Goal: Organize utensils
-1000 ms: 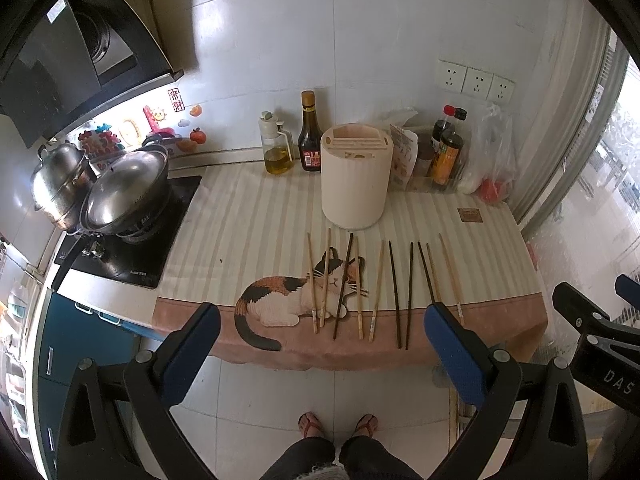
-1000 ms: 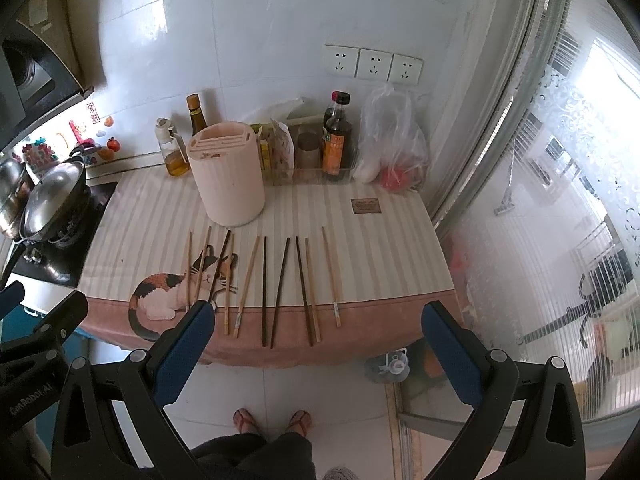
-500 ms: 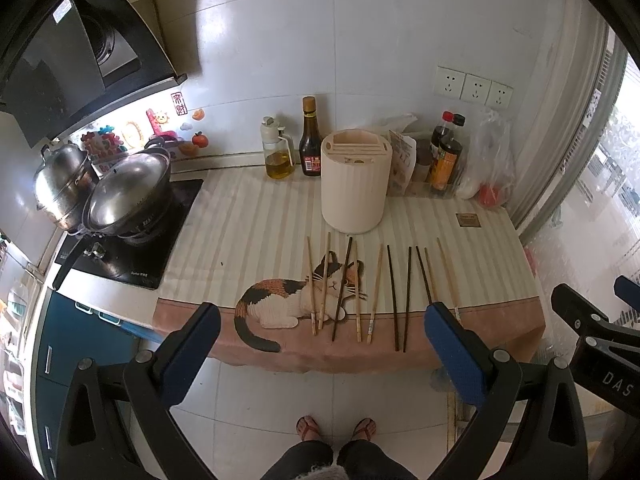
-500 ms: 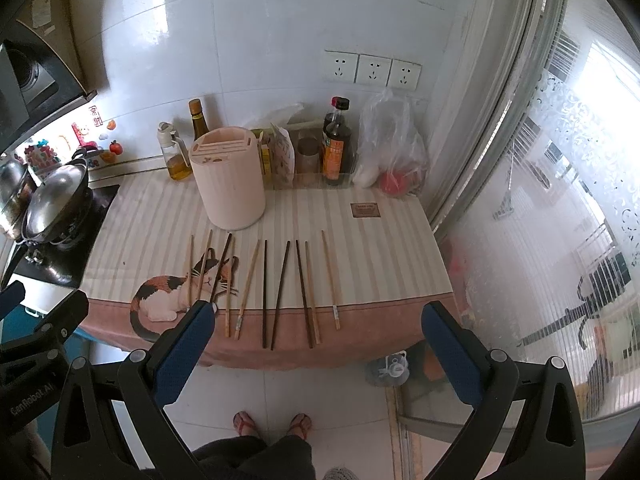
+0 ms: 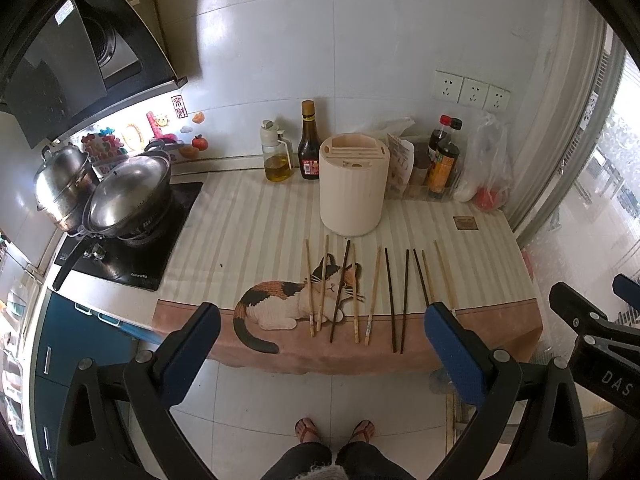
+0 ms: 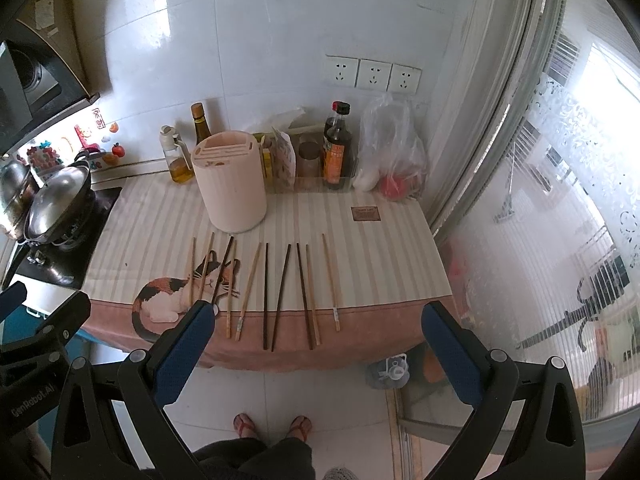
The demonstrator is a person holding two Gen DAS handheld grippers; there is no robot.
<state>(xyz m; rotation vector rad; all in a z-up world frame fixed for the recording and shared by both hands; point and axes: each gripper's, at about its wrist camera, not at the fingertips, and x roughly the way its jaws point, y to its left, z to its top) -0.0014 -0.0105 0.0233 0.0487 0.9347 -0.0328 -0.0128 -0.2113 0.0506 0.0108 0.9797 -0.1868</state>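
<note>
Several chopsticks (image 5: 372, 292), some light wood and some dark, lie side by side on the striped cat-print cloth (image 5: 248, 232); they also show in the right wrist view (image 6: 280, 292). A cream cylindrical utensil holder (image 5: 354, 184) with slots on top stands upright behind them, also in the right wrist view (image 6: 230, 182). My left gripper (image 5: 320, 344) is open and empty, held back from the counter's front edge. My right gripper (image 6: 316, 340) is open and empty, also short of the counter edge.
Oil and sauce bottles (image 5: 308, 144), packets and a plastic bag (image 5: 486, 164) line the back wall. A wok and a steel pot (image 5: 124, 196) sit on the stove at left. A frosted glass door (image 6: 560, 200) is on the right. The person's feet (image 5: 332, 430) stand on the tiled floor.
Both cameras have pulled back and risen slightly, so the counter sits a little farther away. The chopsticks and holder have not moved. Both grippers stay open.
</note>
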